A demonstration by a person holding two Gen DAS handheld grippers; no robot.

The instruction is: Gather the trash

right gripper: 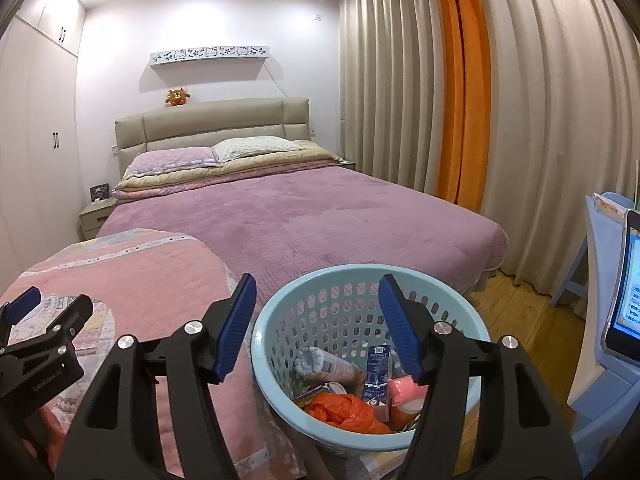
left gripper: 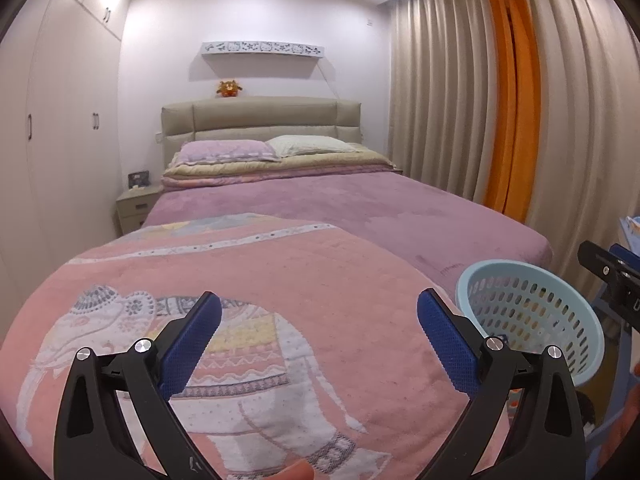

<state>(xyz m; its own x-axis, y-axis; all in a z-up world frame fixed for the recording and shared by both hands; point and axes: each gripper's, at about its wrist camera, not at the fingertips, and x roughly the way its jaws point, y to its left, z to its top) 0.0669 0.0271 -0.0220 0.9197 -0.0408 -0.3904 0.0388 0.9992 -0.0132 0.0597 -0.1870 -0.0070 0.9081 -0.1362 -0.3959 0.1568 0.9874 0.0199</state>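
Note:
A light blue perforated basket (right gripper: 280,392) stands at the foot of the bed and shows at the right in the left wrist view (left gripper: 592,320). It holds trash: an orange plastic bag (right gripper: 344,410), a blue carton (right gripper: 376,372), a plastic bottle (right gripper: 326,364) and a pink item (right gripper: 404,390). My right gripper (right gripper: 318,322) is open and empty above the basket's near rim. My left gripper (left gripper: 318,320) is open and empty over the pink elephant blanket (left gripper: 280,280); it also shows at the left of the right wrist view (right gripper: 40,320).
The bed (right gripper: 320,216) has a purple cover, pillows and a padded headboard. White wardrobes (left gripper: 60,120) line the left, with a nightstand (left gripper: 134,204) beside the bed. Beige and orange curtains (right gripper: 460,100) hang on the right. A blue chair (right gripper: 592,264) and a lit screen (right gripper: 628,292) stand at the right on wooden floor.

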